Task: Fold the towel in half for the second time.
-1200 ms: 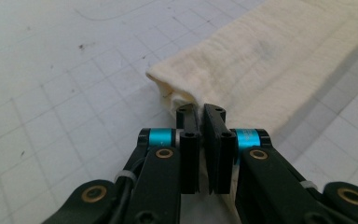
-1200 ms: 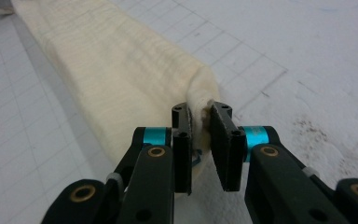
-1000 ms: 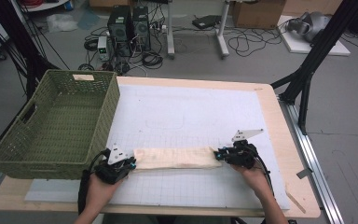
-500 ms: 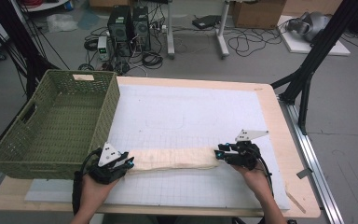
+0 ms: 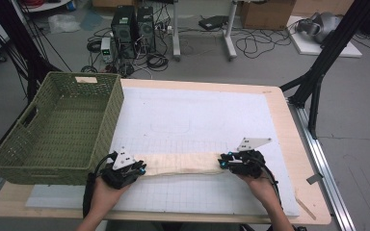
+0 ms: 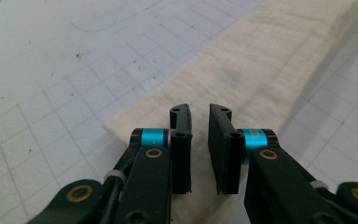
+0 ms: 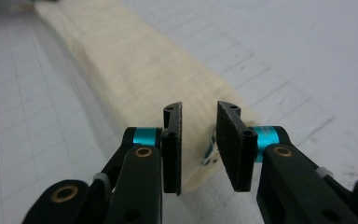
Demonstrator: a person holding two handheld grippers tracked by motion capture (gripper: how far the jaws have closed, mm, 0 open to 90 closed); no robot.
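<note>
Near the table's [image 5: 289, 125] front edge, a folded cream towel [image 5: 183, 163] is lying. The left gripper [image 5: 137, 168] and right gripper [image 5: 224, 162] are hovering at its ends, jaws narrowly apart after just closing, gripping nothing.

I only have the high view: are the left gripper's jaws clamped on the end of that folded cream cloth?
Observer: No. In the left gripper view, the left gripper shows a narrow gap over the folded cream cloth; nothing is pinched.
Operator: And the right gripper?
Observer: The right gripper has its jaws parted too, above the cloth's other end.
Operator: Anything at that end?
Observer: A small blue-marked tag shows between the right jaws, at the cloth's edge.
</note>
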